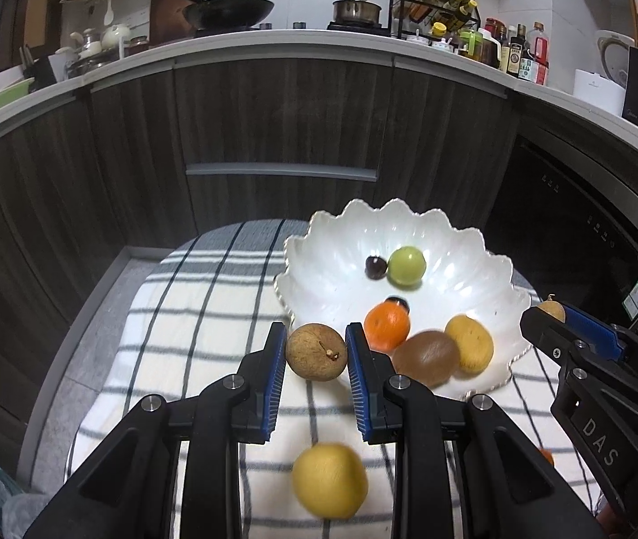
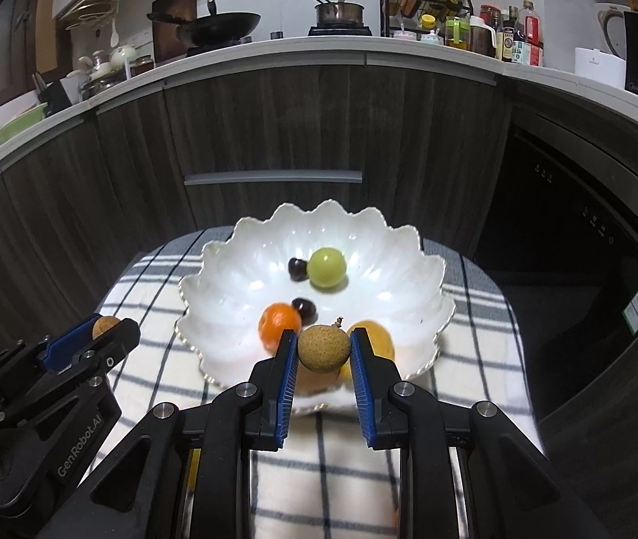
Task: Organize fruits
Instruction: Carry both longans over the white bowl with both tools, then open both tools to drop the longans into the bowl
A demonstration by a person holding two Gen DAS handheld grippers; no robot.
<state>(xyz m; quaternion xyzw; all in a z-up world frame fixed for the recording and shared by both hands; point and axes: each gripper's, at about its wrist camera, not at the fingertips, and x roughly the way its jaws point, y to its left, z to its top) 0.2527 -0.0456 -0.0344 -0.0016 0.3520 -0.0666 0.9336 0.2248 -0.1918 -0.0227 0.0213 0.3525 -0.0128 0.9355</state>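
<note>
My left gripper is shut on a brown longan, held above the checked cloth just left of the white scalloped bowl. My right gripper is shut on a second brown longan, over the bowl's near rim. Inside the bowl lie a green fruit, two dark cherries, an orange, a yellow fruit and a translucent brown fruit. A yellow fruit rests on the cloth under the left gripper. Each gripper shows at the edge of the other's view.
The bowl stands on a black-and-white checked cloth over a small table. Dark wood cabinets and a black oven stand behind it. The counter above carries a wok, a pot and bottles.
</note>
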